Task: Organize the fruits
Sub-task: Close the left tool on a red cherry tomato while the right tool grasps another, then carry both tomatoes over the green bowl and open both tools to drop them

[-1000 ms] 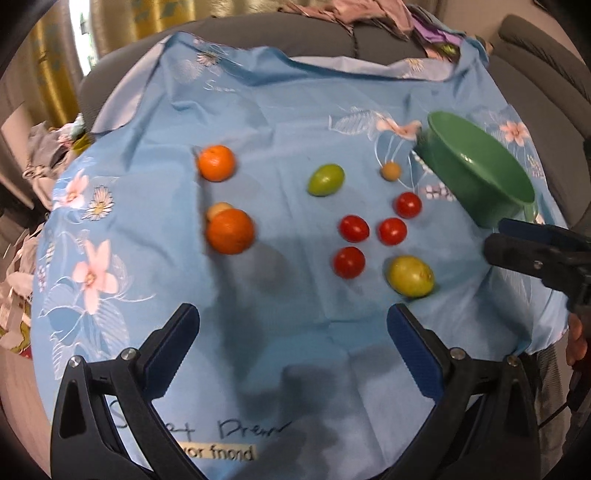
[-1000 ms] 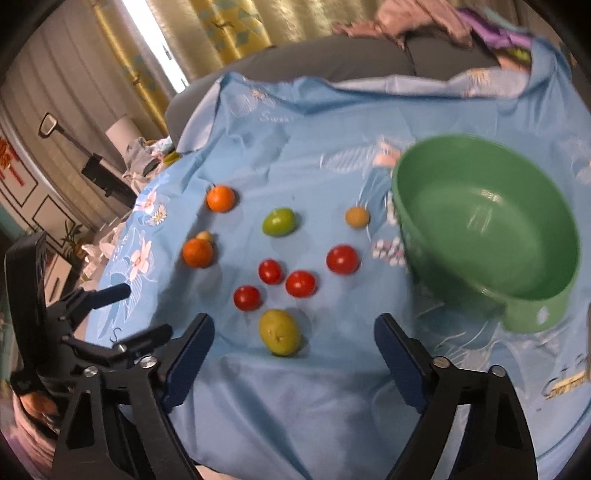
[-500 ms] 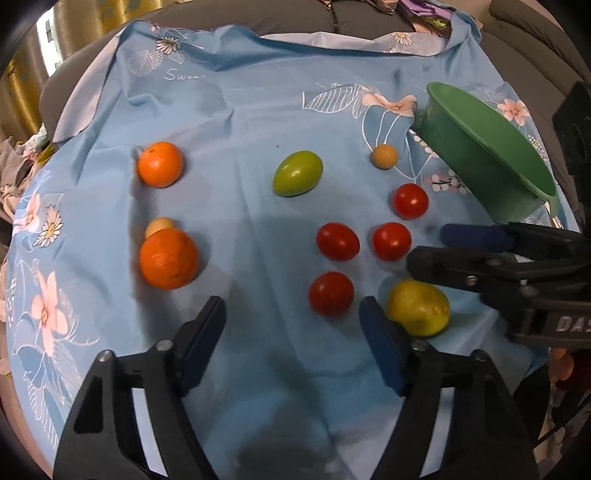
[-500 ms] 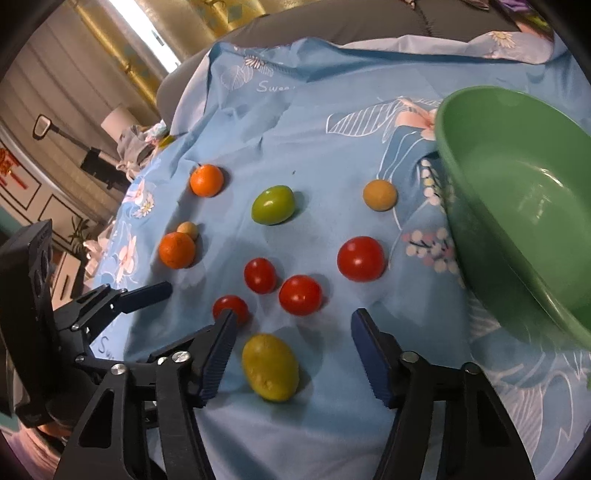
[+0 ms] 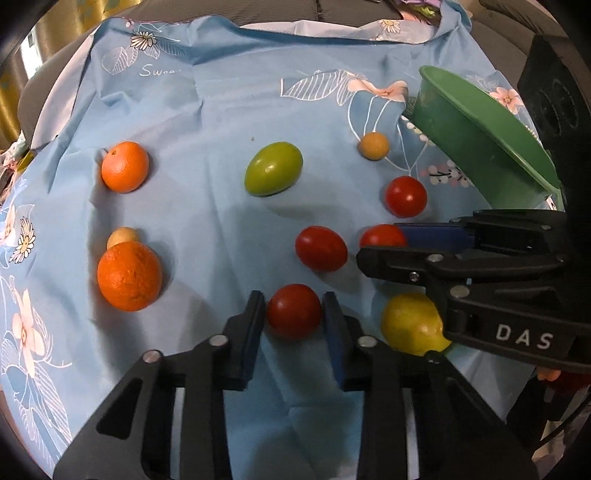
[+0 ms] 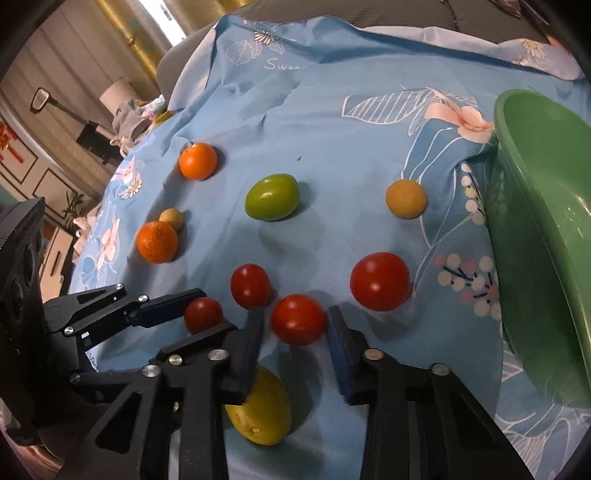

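Fruit lies on a blue flowered cloth (image 5: 207,110). My left gripper (image 5: 294,314) has its fingers tight against a red tomato (image 5: 294,311), which rests on the cloth; it shows in the right wrist view too (image 6: 203,314). My right gripper (image 6: 295,328) is closed around another red tomato (image 6: 297,318), seen partly hidden in the left wrist view (image 5: 380,236). Two more tomatoes (image 5: 320,248) (image 5: 405,195), a green fruit (image 5: 273,169), a yellow lemon (image 5: 410,325), two oranges (image 5: 125,171) (image 5: 129,277) and two small tan fruits (image 5: 373,146) (image 5: 122,235) lie around. A green bowl (image 6: 546,229) stands at the right.
The cloth covers a grey sofa-like seat (image 5: 258,14). Clothes (image 6: 136,114) are piled at the left past the cloth's edge. A lamp and framed pictures (image 6: 22,162) are in the room behind.
Both grippers moved forward and down onto the cloth and narrowed from wide open. The left now clasps the nearest tomato, the right one beside the lemon.
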`<state>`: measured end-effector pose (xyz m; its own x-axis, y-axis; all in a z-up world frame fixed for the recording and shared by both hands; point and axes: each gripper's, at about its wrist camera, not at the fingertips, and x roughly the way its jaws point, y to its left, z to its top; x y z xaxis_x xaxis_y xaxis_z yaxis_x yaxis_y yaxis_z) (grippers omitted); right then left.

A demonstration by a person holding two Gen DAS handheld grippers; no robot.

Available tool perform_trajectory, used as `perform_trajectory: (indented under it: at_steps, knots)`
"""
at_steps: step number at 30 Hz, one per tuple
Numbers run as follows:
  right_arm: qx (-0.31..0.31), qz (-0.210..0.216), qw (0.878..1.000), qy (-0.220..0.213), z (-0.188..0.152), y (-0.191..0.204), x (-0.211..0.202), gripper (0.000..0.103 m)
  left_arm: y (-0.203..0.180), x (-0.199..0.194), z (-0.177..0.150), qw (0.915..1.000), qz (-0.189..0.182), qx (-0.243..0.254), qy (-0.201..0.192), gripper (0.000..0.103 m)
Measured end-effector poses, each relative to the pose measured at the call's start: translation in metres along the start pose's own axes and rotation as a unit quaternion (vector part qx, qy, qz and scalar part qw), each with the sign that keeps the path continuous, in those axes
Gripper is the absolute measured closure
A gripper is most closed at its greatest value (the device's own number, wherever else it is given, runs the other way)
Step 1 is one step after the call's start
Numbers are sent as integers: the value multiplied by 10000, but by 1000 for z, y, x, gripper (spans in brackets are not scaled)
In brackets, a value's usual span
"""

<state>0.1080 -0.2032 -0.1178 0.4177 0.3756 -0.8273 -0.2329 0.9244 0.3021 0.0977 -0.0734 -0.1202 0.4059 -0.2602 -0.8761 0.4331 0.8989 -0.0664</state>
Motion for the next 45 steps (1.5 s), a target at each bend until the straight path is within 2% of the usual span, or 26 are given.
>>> perform_trajectory:
  at_steps: [11,25,34,45]
  knots:
    - [-31,-6,9999,-147,2,8,-7,71,-3,-17,0,9998,-49,-14,-167,77]
    - [-1,58,9941,-1087,-2,8,-84,71,-30,-66,26,9965,15,226,-806,76]
    - [206,-43,9879,-1540,-7,-17,-121,71,-68,-75,49,9927,-95,645,-1019,76]
    - [903,-553,9747,-1969,-19,-80,-155,71,-134,-59,90,9847,-413,1214,-1176,76]
